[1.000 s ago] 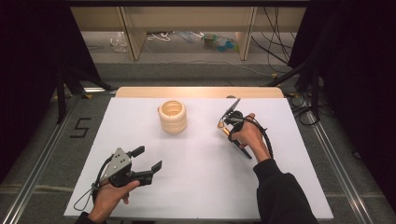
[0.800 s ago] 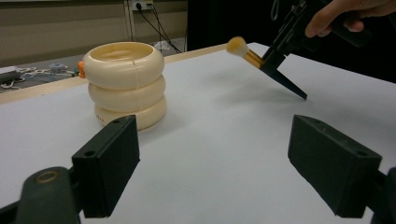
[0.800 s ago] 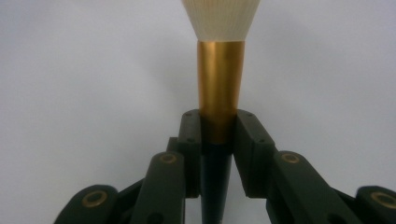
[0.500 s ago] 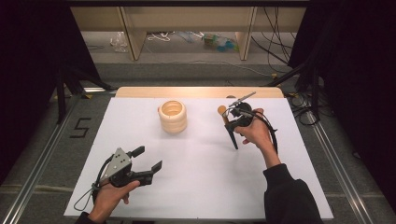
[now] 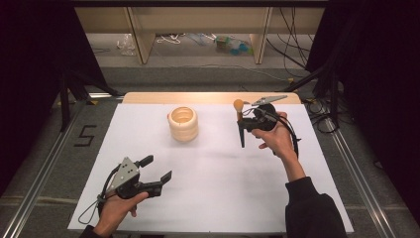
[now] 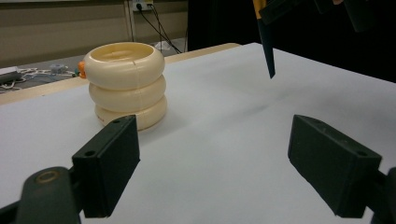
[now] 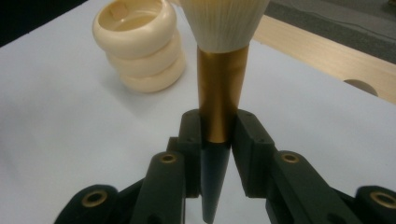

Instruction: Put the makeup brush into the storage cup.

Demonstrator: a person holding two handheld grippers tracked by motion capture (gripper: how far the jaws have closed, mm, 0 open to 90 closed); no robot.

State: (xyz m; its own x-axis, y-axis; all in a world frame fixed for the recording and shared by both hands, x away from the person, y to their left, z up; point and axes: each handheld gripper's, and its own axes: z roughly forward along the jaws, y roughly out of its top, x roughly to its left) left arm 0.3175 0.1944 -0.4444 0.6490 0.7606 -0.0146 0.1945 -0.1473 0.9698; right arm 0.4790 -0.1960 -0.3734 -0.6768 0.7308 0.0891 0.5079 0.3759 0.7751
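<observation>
A makeup brush (image 5: pixel 240 121) with a pale bristle head, gold ferrule (image 7: pixel 219 98) and dark pointed handle hangs upright in the air, bristles up. My right gripper (image 5: pixel 246 122) is shut on it at the ferrule's lower end (image 7: pixel 217 135). A cream holder (image 5: pixel 183 123) shaped like three stacked rings stands upright on the white sheet, left of the brush, also seen as the holder (image 6: pixel 126 84) and holder (image 7: pixel 140 44). My left gripper (image 5: pixel 157 168) rests low near the front left, open with nothing between its fingers (image 6: pixel 109 163). The brush handle tip (image 6: pixel 269 51) hangs beyond it.
A white sheet (image 5: pixel 213 173) covers the table, with a wooden strip (image 5: pixel 208 97) along its far edge. Metal rails (image 5: pixel 356 178) run along both sides. Cables and shelving legs lie on the floor beyond the table.
My right gripper has lifted the brush off the table and turned it upright, bristles up, moving slightly toward the holder. The left gripper has stayed put.
</observation>
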